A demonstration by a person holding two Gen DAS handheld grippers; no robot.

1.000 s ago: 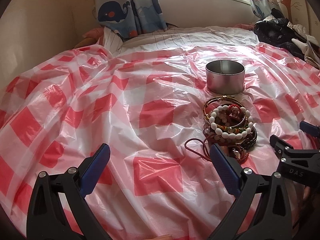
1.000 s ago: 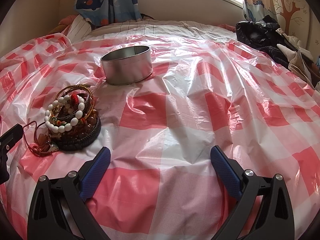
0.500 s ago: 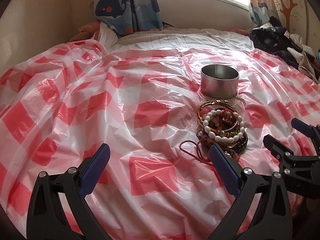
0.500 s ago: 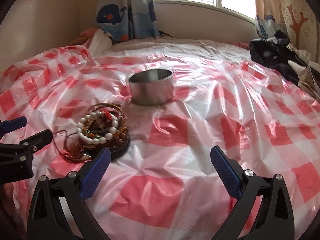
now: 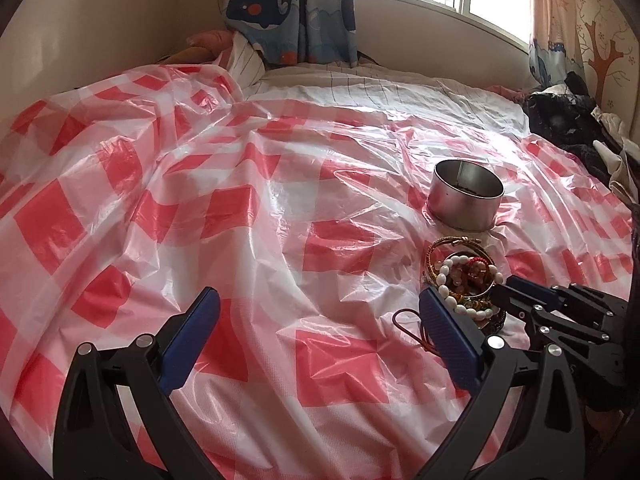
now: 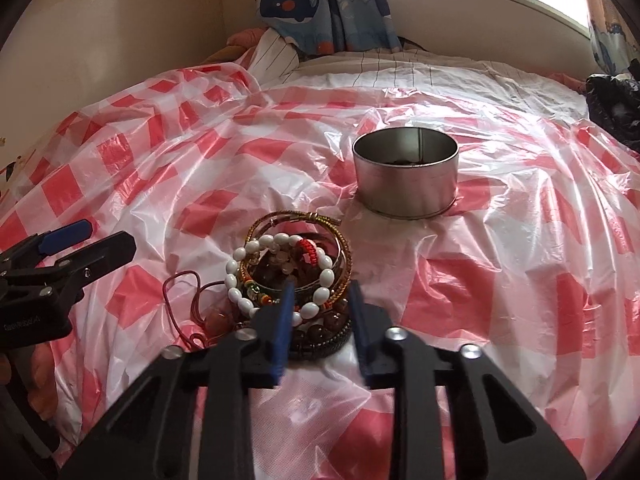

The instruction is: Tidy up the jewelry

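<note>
A pile of bracelets (image 6: 292, 276), with a white bead bracelet (image 6: 276, 276) on top, lies on the red-and-white checked plastic sheet (image 6: 500, 300). A round metal tin (image 6: 405, 172) stands open just behind it. My right gripper (image 6: 320, 292) has its jaws narrowed around the near edge of the pile, the fingers reaching into the bracelets. My left gripper (image 5: 316, 312) is open and empty to the left of the pile (image 5: 464, 276). The tin also shows in the left wrist view (image 5: 464, 196).
The sheet covers a bed under a window. A whale-print curtain (image 5: 292, 4) hangs at the back. Dark clothes (image 5: 568, 124) lie at the far right. A red cord (image 6: 180, 292) trails left from the pile.
My right gripper has moved left and forward onto the bracelet pile and its jaws have narrowed from wide open. My left gripper has drawn back a little and stays open.
</note>
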